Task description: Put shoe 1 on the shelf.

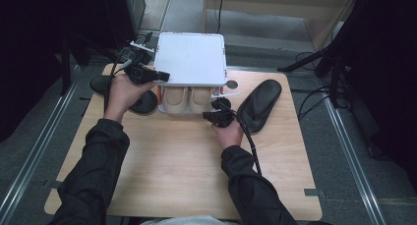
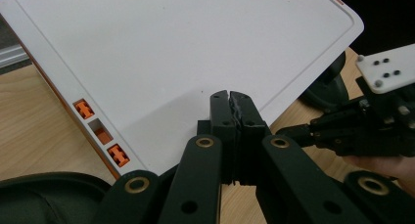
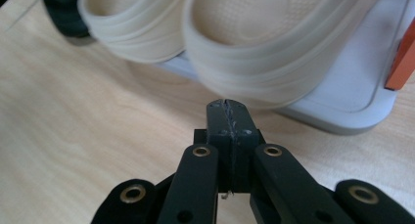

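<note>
A white two-level rack stands at the table's far middle, its flat top panel (image 1: 191, 55) (image 2: 186, 48) carried on orange posts (image 3: 402, 57). Two cream shoes (image 1: 175, 98) (image 1: 200, 98) sit side by side on the lower shelf (image 3: 352, 101), heels toward me. My left gripper (image 1: 166, 76) (image 2: 230, 94) hovers over the top panel's front left corner, jaws shut and empty. My right gripper (image 1: 212, 110) (image 3: 227, 104) is low on the table just in front of the right cream shoe (image 3: 274, 43), jaws shut with nothing between them. The left cream shoe (image 3: 132, 33) lies beside it.
A black shoe (image 1: 259, 104) lies on the table right of the rack. Two more black shoes (image 1: 101, 83) (image 1: 145, 104) lie left of it, one under my left hand (image 2: 44, 194). Bare wooden tabletop (image 1: 182, 161) stretches toward me. Black stands and cables flank the table.
</note>
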Available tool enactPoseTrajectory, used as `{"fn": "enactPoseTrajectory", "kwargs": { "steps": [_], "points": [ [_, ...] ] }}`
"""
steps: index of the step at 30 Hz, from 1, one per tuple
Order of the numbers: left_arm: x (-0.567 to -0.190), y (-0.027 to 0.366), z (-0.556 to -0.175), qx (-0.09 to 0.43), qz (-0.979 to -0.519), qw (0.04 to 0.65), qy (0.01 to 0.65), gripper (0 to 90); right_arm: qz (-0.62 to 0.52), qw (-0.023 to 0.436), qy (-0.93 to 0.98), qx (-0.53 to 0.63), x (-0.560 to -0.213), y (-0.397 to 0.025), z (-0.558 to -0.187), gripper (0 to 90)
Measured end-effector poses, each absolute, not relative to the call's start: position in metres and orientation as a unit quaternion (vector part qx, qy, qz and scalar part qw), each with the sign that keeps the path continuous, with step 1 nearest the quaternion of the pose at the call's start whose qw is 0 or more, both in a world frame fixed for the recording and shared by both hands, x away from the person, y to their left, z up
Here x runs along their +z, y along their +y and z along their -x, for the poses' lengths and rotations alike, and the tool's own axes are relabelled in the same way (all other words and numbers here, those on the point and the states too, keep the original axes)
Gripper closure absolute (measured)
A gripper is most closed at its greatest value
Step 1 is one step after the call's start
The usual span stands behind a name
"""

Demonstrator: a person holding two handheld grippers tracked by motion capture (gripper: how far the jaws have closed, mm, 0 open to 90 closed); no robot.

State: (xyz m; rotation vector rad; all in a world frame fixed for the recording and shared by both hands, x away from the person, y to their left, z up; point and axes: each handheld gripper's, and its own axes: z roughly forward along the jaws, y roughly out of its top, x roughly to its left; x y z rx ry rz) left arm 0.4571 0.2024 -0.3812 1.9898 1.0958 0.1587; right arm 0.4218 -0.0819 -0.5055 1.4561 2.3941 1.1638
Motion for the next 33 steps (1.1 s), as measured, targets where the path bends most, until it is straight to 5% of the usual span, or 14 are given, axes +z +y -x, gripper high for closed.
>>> {"fn": "enactPoseTrajectory", "kwargs": {
  "steps": [5, 8, 15, 27, 33],
  "points": [
    [-0.379, 0.205, -0.456, 0.056, -0.791, 0.419, 0.441, 86.2, -0.462, 0.048, 0.789, 0.402, -0.495, -0.089, -0.406, 90.0],
    [-0.376, 0.207, -0.455, 0.037, -0.786, 0.423, 0.449, 69.0, -0.44, 0.05, 0.795, 0.415, -0.484, -0.1, -0.389, 87.8],
    [-0.364, 0.212, -0.438, 0.033, -0.785, 0.425, 0.45, 47.1, -0.418, 0.046, 0.797, 0.434, -0.474, -0.125, -0.362, 78.3],
    [-0.362, 0.231, -0.414, 0.04, -0.779, 0.425, 0.46, 37.5, -0.389, 0.032, 0.803, 0.45, -0.468, -0.142, -0.344, 67.7],
    [-0.364, 0.242, -0.403, 0.067, -0.767, 0.422, 0.479, 38.6, -0.382, 0.022, 0.805, 0.453, -0.465, -0.151, -0.34, 50.4]
  ]
}}
